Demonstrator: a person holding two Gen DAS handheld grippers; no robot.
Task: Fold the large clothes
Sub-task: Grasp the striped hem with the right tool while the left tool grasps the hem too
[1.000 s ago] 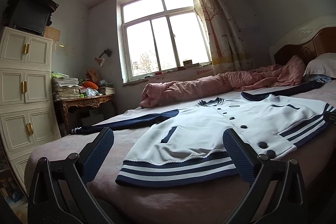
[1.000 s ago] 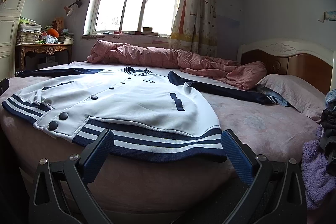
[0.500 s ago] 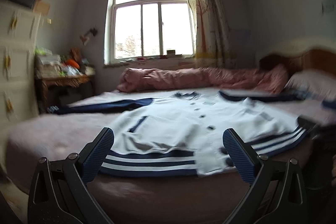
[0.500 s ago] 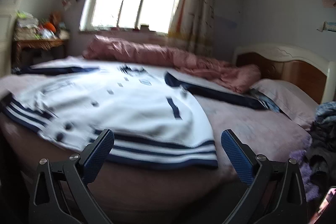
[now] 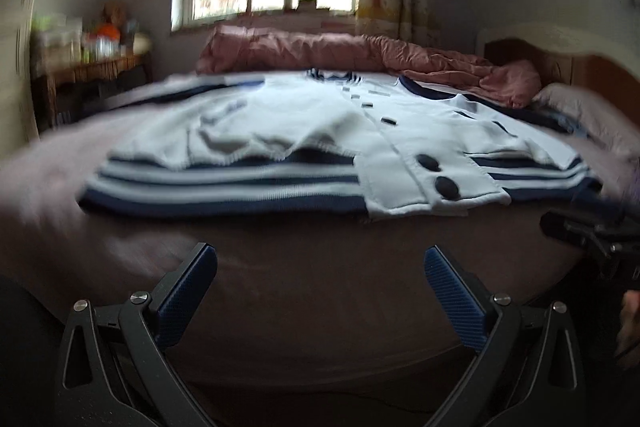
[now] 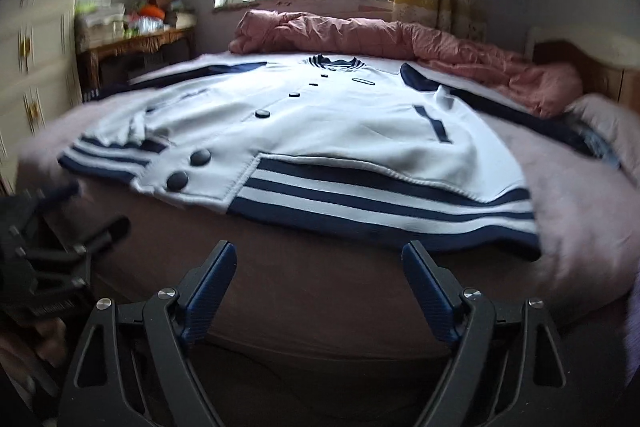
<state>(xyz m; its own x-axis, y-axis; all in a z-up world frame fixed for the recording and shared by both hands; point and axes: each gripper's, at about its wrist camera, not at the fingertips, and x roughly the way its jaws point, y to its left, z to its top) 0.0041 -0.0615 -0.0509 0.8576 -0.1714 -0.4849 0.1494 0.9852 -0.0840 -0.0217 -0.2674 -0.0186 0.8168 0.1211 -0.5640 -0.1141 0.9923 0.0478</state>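
Observation:
A white jacket with navy sleeves, dark buttons and a navy-striped hem lies flat and face up on the bed; it also shows in the right wrist view. My left gripper is open and empty, low in front of the bed's near edge, short of the hem. My right gripper is open and empty, also in front of the near edge below the hem. The right gripper shows at the right edge of the left wrist view; the left gripper shows at the left edge of the right wrist view.
A crumpled pink quilt lies along the far side of the bed under the window. A pillow and wooden headboard are at the right. A cluttered wooden side table and a cream cabinet stand at the left.
Both grippers have moved toward each other and down to the bed's near edge, now facing the jacket's hem head-on. The right gripper's jaws stand somewhat narrower. The jacket has not moved.

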